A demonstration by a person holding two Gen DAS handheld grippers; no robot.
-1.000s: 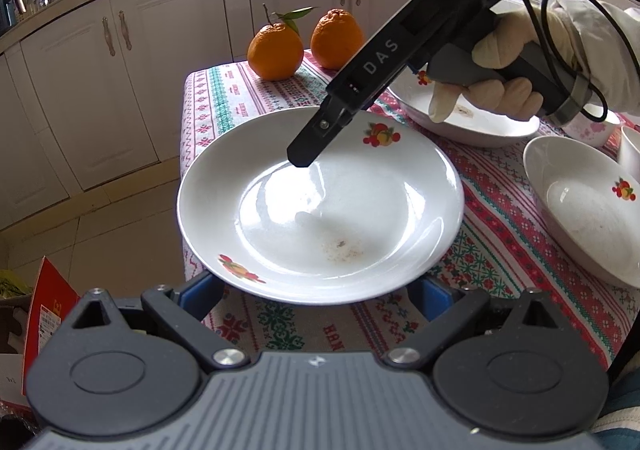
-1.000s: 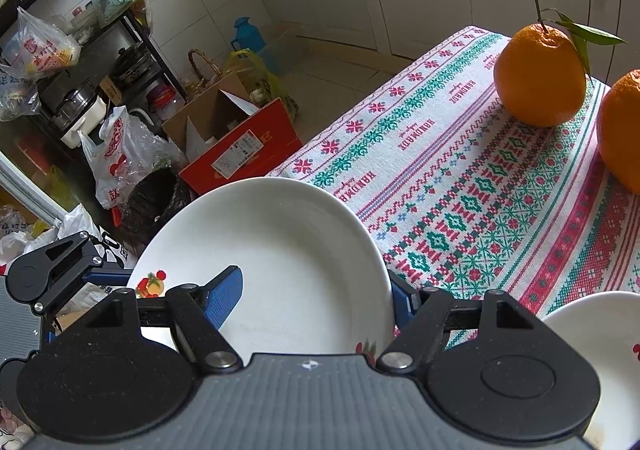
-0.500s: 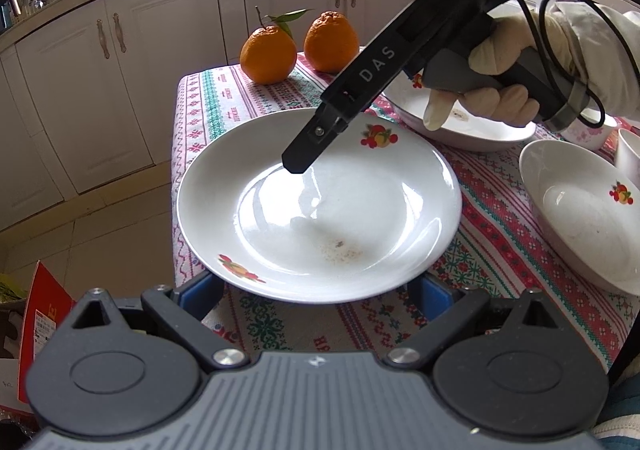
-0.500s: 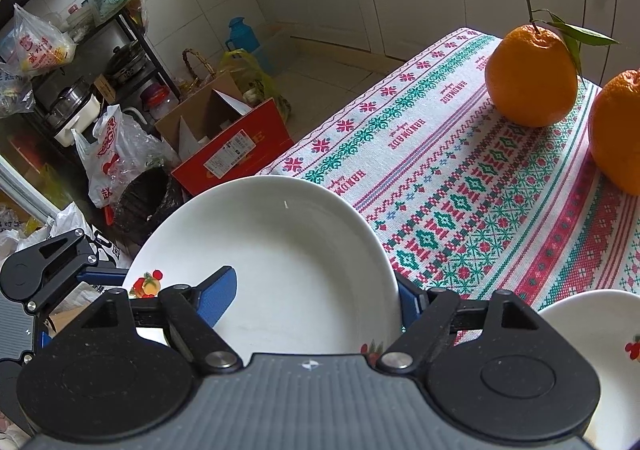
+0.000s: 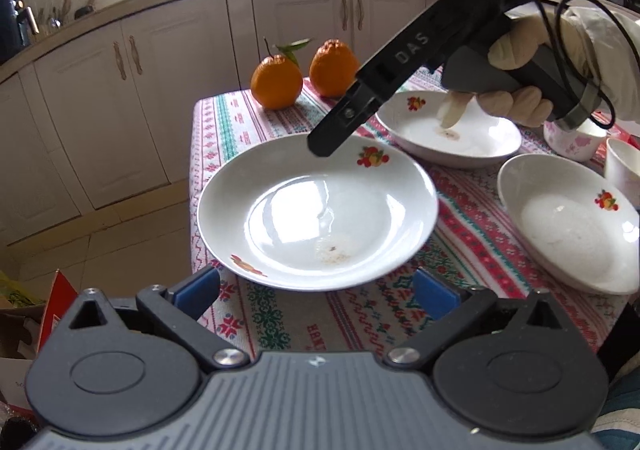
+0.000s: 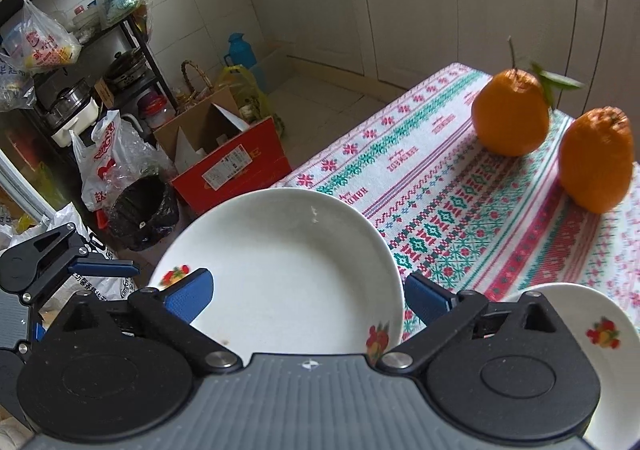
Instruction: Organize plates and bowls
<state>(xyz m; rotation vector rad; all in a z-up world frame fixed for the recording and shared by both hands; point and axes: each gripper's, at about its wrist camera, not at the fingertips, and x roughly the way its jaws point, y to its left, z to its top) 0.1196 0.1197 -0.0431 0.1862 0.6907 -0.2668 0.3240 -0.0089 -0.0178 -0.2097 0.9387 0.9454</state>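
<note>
A white plate [image 5: 316,209] with fruit prints lies on the patterned tablecloth [image 5: 472,250] near the table's left corner. My left gripper [image 5: 316,292] sits just short of its near rim. Its jaws are opening, and the blue pads [image 5: 196,290] stand clear of the rim on both sides. One black finger [image 5: 332,133] of my right gripper hangs over the far rim, held by a gloved hand [image 5: 516,49]. In the right wrist view the right gripper [image 6: 308,294] is opening wide above the same plate [image 6: 280,270], its pads off it. The left gripper [image 6: 100,270] shows at far left.
A second plate [image 5: 448,129] and a third dish [image 5: 568,226] lie further right, with a floral cup [image 5: 572,137] behind them. Two oranges [image 5: 276,83] [image 5: 334,67] sit at the far table edge. Boxes and bags [image 6: 228,165] crowd the floor beyond the table corner.
The right jaws have spread wide and come off the plate's rim. Both grippers have drawn back and up a little from the plate. The left jaws widened slightly.
</note>
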